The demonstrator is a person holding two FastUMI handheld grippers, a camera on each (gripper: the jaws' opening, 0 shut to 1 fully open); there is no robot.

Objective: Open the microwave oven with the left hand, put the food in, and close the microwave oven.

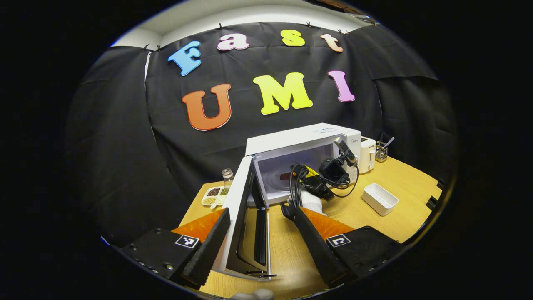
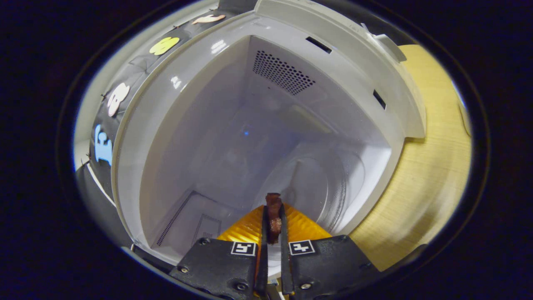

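Right gripper view shows your right claw [image 2: 272, 227] pinching the dark reddish-brown food strip [image 2: 273, 208] low in frame, inside the open white microwave oven [image 2: 137, 137]: next, I judge, set it down on the glass turntable [image 2: 316, 187], while your left claw [image 1: 260, 246] hangs spread astride the open door [image 1: 239, 216].

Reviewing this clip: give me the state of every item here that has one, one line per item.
microwave door: swung wide open.
microwave cavity: open; nothing set down on the glass turntable yet.
food: a dark piece clamped between the right gripper's fingers, held inside the cavity.
right gripper: shut on the food.
left gripper: open, fingers either side of the door's edge, not gripping.
white tray: on the table, looks empty.
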